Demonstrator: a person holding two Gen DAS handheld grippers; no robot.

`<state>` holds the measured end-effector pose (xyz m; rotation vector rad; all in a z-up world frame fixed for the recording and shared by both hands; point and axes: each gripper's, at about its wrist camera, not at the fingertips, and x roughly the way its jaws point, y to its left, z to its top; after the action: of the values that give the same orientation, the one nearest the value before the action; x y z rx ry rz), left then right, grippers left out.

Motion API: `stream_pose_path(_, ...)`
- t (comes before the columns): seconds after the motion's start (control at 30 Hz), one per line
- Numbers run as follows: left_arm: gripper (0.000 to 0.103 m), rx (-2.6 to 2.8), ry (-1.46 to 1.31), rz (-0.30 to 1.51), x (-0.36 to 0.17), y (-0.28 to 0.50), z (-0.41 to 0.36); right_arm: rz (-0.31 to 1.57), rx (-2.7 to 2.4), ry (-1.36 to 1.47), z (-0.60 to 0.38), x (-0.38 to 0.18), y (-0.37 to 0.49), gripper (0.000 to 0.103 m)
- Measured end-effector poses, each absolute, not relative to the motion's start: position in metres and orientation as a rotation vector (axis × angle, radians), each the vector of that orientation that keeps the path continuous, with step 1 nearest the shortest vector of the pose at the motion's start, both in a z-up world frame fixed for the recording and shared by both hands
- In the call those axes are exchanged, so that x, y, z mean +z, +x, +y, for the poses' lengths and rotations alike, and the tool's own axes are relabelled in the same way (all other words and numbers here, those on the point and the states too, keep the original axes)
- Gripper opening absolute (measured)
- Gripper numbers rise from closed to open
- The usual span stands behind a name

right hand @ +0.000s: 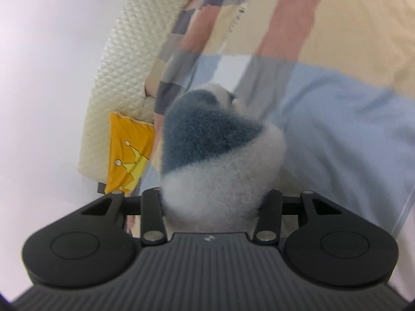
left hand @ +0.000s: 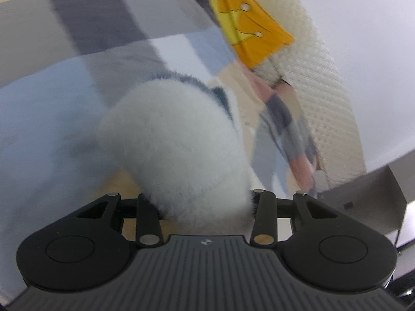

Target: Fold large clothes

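A fluffy white and blue-grey garment bunches up right in front of my left gripper and hides the fingertips. The gripper is shut on it. The same fluffy garment, blue-grey on top and white below, fills the space in front of my right gripper, which is shut on it too. Both grippers hold the garment lifted above a checked bedspread. The fingers of both grippers are hidden by the fleece.
The checked bedspread in blue, grey, pink and cream covers the bed. A yellow cushion with a crown lies against a cream padded headboard; both also show in the right wrist view, cushion and headboard. A grey cabinet stands at right.
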<state>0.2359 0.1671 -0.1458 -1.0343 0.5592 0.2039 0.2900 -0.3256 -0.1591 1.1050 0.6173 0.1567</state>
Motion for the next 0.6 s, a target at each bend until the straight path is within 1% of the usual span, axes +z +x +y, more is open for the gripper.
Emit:
stream_pose_path(0.17, 0.046, 0.12, -1.014, 0.564, -0.113, 0.29, 0.129, 0.563, 0.142, 1.144, -0.364, -0.136, 0.314, 0.048)
stream_pose_path(0.37, 0.046, 0.02, -1.008, 0.603, -0.086, 0.384, 0.086, 0.53, 0.133, 1.124, -0.413, -0.113, 0.362, 0.049)
stream_pose_path(0.5, 0.046, -0.019, -0.98, 0.608, -0.079, 0.451, 0.052, 0.493, 0.118, 1.13, -0.442, -0.105, 0.407, 0.049)
stream_pose_path(0.6, 0.046, -0.039, -0.975, 0.632, -0.086, 0.506, 0.03, 0.462, 0.095, 1.132, -0.464, -0.105, 0.445, 0.049)
